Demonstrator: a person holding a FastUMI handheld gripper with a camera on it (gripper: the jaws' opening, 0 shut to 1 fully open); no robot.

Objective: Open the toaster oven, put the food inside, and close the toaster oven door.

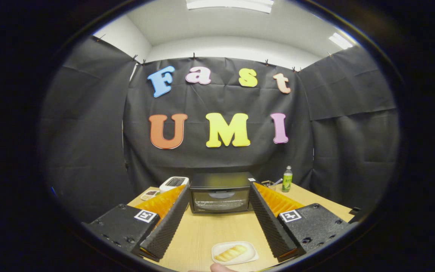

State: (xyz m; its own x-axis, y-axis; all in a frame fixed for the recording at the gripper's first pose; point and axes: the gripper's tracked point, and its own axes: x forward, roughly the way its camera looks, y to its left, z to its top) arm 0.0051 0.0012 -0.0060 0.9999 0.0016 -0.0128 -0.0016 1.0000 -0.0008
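the gripper (220,187) is held spread wide, its two fingers (168,221) angled apart from base to tip, and nothing is gripped or touched by them. the fingers are raised above a wooden table (202,234) and pointed toward the back of the booth. between the fingertips, just beyond them, a toaster oven (220,192) is seen standing on the table against the black cloth wall; its glass door (219,200) is closed and a rack can be made out faintly behind the glass. the tips appear to frame the oven's two sides, though contact cannot be told.

nearer than the oven, in the gap between the finger bases, a small white plate (252,254) is set on the table with a pale, ridged piece of bread (230,252) lying on it. the plate is well apart from the oven and is not touched by either finger. a fingertip of a person (220,268) is glimpsed at the table's near edge, just beside the plate.

behind the left finger, a white device (173,183) and a small tray (150,194) are placed near the oven's left side. behind the right finger, a green bottle (287,179) is stood upright, with a small clear container (269,184) beside it.
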